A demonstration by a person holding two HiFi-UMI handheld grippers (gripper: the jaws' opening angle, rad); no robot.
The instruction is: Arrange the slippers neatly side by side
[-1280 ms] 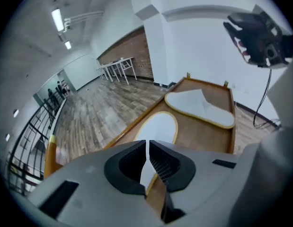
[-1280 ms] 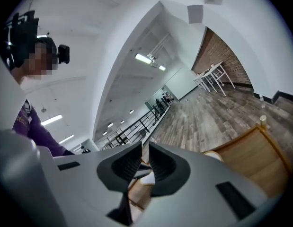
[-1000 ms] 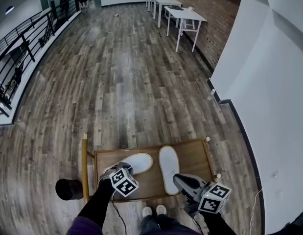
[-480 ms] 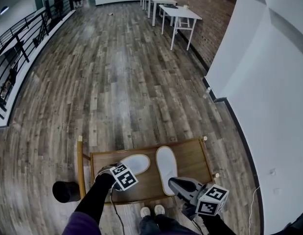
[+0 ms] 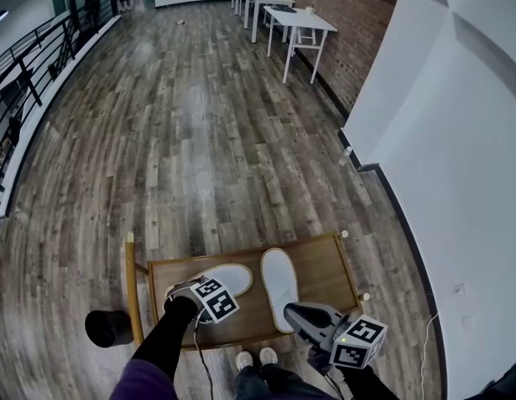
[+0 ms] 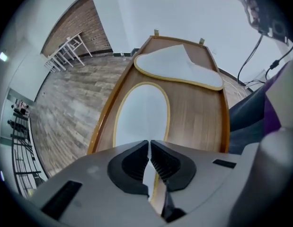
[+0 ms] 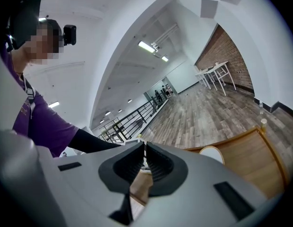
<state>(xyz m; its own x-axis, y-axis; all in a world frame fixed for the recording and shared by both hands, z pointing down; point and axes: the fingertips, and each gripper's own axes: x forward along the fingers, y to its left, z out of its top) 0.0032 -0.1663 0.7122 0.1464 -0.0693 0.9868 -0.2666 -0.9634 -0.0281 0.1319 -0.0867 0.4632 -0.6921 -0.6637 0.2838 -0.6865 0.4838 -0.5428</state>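
Observation:
Two flat white slippers lie on a low wooden tray [image 5: 324,265]. The left slipper [image 5: 234,277] lies slanted, and the right slipper [image 5: 278,277] lies straight beside it. My left gripper [image 5: 209,293] points straight down at the left slipper's near end. In the left gripper view the jaws of the left gripper [image 6: 149,143] are shut on the thin edge of that slipper [image 6: 141,112]. The right slipper [image 6: 177,65] lies beyond it. My right gripper [image 5: 293,313] hovers at the tray's near edge, just short of the right slipper. That right gripper [image 7: 144,148] is shut with nothing between its jaws.
The tray's raised rim [image 6: 101,122] has small corner posts. A black round object [image 5: 107,327] stands on the plank floor left of it. The person's shoes [image 5: 258,358] are just below the tray. White tables [image 5: 287,15] stand far back, a railing [image 5: 24,82] runs at the left and a white wall [image 5: 458,182] at the right.
My left gripper has sunk a little over the left slipper's near end. The right gripper has stayed in place. The head view has shifted slightly.

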